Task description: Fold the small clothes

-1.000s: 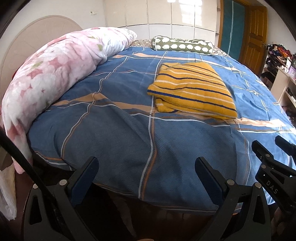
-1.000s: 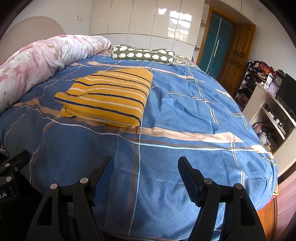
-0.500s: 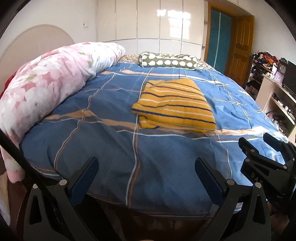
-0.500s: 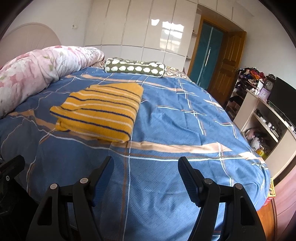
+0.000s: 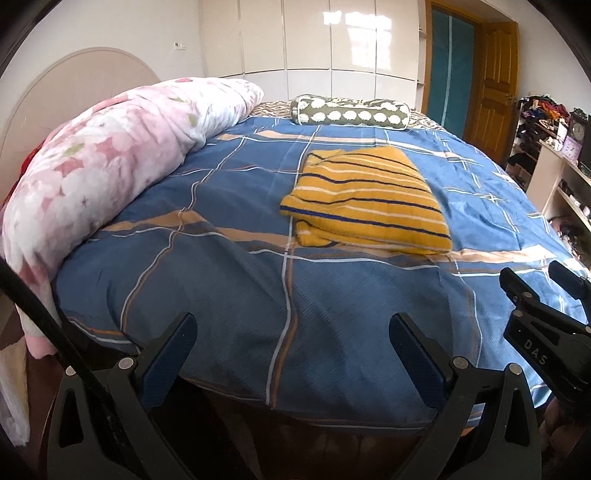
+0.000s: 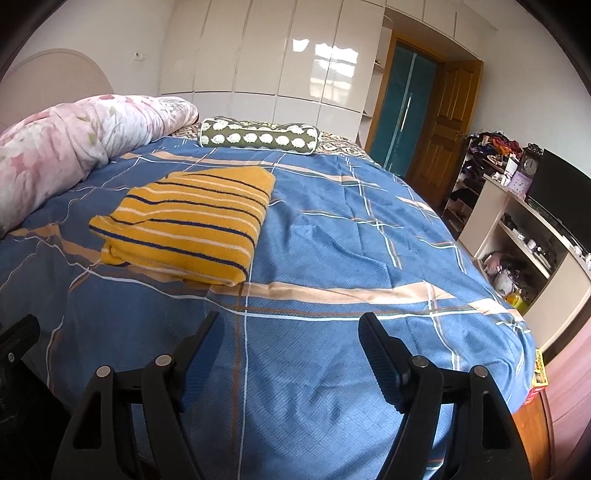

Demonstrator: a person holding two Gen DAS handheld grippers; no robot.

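Before me the bed (image 5: pixel 221 280) wears a blue plaid cover. On it lie a folded yellow striped garment (image 5: pixel 364 201), a rolled pink floral quilt (image 5: pixel 110 155) along my left, and a green patterned bolster (image 5: pixel 351 112) at the far end.

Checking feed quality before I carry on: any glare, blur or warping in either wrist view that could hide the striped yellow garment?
Left wrist view: folded striped garment slightly soft, evenly lit; window glare only on the wardrobe doors; fisheye bows the bed edge. Right wrist view: garment sharper, stripes readable; the same glare on the doors; corners vignetted black.
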